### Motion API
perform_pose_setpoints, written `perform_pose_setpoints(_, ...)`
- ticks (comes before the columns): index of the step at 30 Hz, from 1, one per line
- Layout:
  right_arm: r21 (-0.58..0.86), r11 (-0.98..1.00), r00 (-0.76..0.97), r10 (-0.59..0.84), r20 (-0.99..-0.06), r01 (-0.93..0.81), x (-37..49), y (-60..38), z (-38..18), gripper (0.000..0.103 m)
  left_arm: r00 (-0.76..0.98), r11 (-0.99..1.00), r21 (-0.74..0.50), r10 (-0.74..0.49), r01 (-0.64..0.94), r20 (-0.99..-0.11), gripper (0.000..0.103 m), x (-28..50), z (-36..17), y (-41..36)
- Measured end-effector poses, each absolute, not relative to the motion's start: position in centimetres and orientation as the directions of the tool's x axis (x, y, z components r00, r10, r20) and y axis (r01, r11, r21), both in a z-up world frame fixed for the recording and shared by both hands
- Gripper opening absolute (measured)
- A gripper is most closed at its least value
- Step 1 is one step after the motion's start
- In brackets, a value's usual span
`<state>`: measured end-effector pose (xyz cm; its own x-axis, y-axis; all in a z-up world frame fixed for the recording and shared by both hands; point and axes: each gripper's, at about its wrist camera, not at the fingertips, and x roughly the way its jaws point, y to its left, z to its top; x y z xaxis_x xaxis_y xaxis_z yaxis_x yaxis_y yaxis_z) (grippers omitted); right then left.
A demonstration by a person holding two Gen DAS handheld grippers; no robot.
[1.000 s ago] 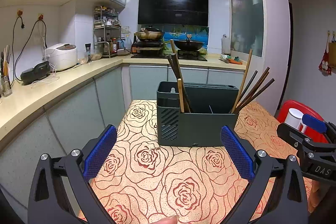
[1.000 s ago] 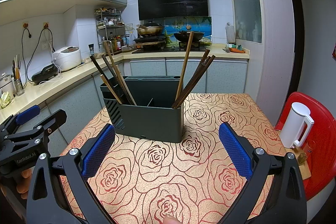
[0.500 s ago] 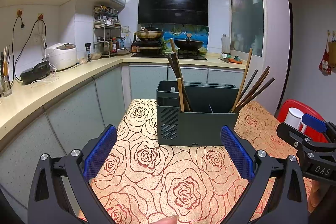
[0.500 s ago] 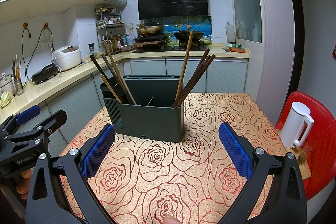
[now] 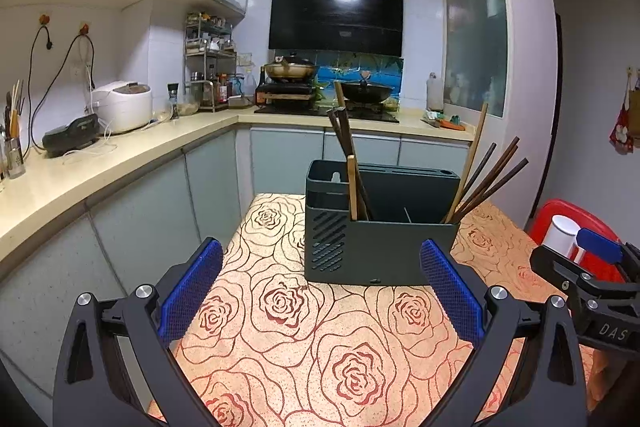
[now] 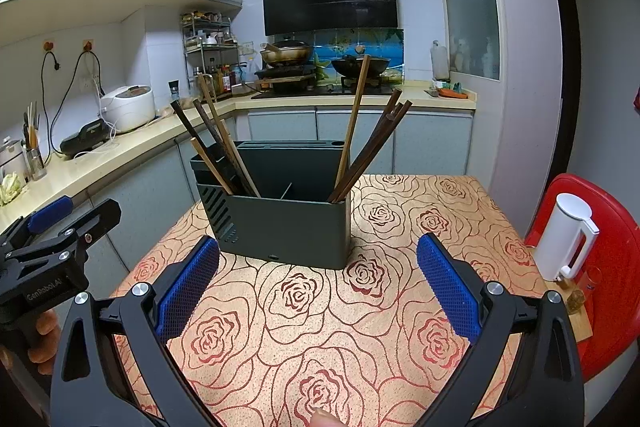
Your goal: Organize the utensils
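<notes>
Both tools hang just above the near part of the bench (image 5: 340, 355), a small table under a cream cloth printed with red roses. The left tool (image 5: 320, 291) has its blue-padded fingers (image 5: 192, 287) spread wide apart, gripping nothing and touching nothing. The right tool (image 6: 318, 287) is spread just as wide, its blue pads (image 6: 446, 287) also bare and clear of the cloth.

Ahead of both, toward the far edge of the bench, stands the dark grey-green rectangular plastic utensil holder (image 5: 380, 247), upright, its long side running across the bench from left to right, with a slotted vent on its left end wall. In its left compartment a bundle of dark and pale wooden chopsticks (image 6: 218, 147) stands with tips down, leaning up and to the left. In the right compartment a second bundle of brown wooden chopsticks (image 6: 368, 147) leans up and to the right, fanned out over the right end wall. The middle compartments look empty from here.

Off the bench's right edge a white lidded jug (image 6: 566, 235) stands on a red plastic stool (image 6: 612, 287).
</notes>
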<state>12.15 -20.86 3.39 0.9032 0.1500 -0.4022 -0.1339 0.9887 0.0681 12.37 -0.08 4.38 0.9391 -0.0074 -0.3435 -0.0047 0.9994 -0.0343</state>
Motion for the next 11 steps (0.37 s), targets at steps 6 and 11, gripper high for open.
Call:
perform_pose_setpoints(6,0.068,0.989,0.903,0.151,-0.403,-0.135,12.15,-20.88,3.4,0.096,0.933,0.999,-0.028,0.007,-0.019,-0.359,0.096,12.54,4.5,-0.22)
perform_pose_setpoints(11,0.068,0.989,0.903,0.15,-0.403,-0.134,12.12,-20.88,3.39,0.096,0.93,0.999,-0.037,0.006,-0.021,-0.367,0.096,12.65,4.48,-0.1)
